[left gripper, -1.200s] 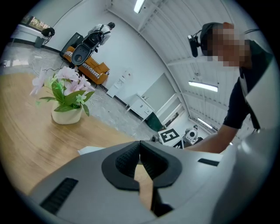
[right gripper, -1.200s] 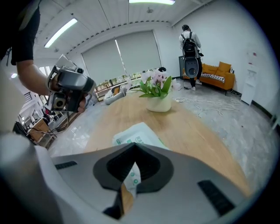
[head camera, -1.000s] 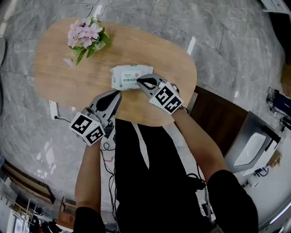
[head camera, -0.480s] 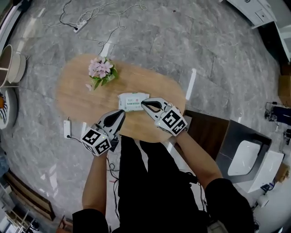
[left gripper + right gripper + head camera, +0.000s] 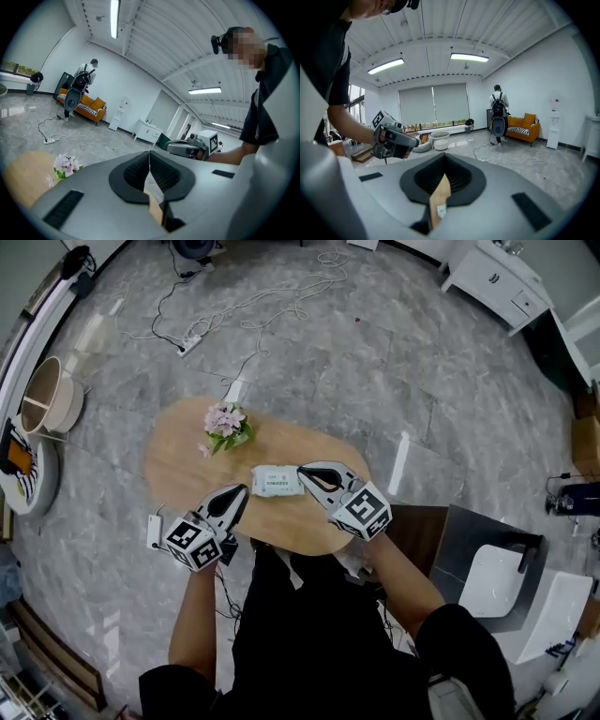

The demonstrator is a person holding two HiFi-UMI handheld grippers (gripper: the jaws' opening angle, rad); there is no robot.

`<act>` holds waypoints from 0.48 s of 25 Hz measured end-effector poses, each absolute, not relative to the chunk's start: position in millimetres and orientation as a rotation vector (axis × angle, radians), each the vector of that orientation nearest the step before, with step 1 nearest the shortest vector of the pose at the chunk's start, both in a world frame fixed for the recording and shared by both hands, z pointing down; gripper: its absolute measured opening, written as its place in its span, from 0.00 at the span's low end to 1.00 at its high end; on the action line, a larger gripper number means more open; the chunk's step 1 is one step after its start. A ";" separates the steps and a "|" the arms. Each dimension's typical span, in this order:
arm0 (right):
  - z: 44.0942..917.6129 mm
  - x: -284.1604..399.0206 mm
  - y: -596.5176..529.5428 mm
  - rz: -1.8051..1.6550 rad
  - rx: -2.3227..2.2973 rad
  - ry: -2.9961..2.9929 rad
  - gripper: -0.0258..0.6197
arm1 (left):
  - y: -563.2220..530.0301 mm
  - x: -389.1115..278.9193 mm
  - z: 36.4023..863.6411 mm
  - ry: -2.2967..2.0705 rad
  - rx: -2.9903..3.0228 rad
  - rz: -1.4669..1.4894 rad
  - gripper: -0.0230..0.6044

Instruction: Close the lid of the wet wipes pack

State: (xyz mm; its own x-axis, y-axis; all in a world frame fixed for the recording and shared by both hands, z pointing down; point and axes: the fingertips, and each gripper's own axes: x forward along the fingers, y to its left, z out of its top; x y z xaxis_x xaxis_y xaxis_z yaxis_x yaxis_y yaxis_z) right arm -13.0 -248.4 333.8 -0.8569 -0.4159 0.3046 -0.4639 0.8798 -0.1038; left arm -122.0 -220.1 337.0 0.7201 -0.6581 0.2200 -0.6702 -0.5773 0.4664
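Lid of wet wipes pack point(image 5: 277, 481) unreadable from above. Left hand-held gripper point(image 5: 240, 491), right hand-held gripper point(image 5: 303, 469): jaws together, empty. Press lid flat with right tips.

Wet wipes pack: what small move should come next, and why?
Probably tip the right hand-held gripper down onto the wet wipes pack and press its top. Its jaws are shut and empty, its tip is beside the pack's right end, yet its view looks level, not down. Whether it's closed is too small to tell.
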 end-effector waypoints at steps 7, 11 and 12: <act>263.1 12.0 -222.8 0.226 0.723 -2.901 0.06 | -191.7 -117.4 278.9 -1.040 2.466 -0.006 0.06; 239.7 22.6 -211.0 0.200 0.714 -2.948 0.06 | -175.2 -113.1 260.7 -1.057 2.488 -0.021 0.06; 236.4 25.4 -207.8 0.194 0.709 -2.955 0.06 | -170.5 -112.6 259.1 -1.062 2.490 -0.026 0.06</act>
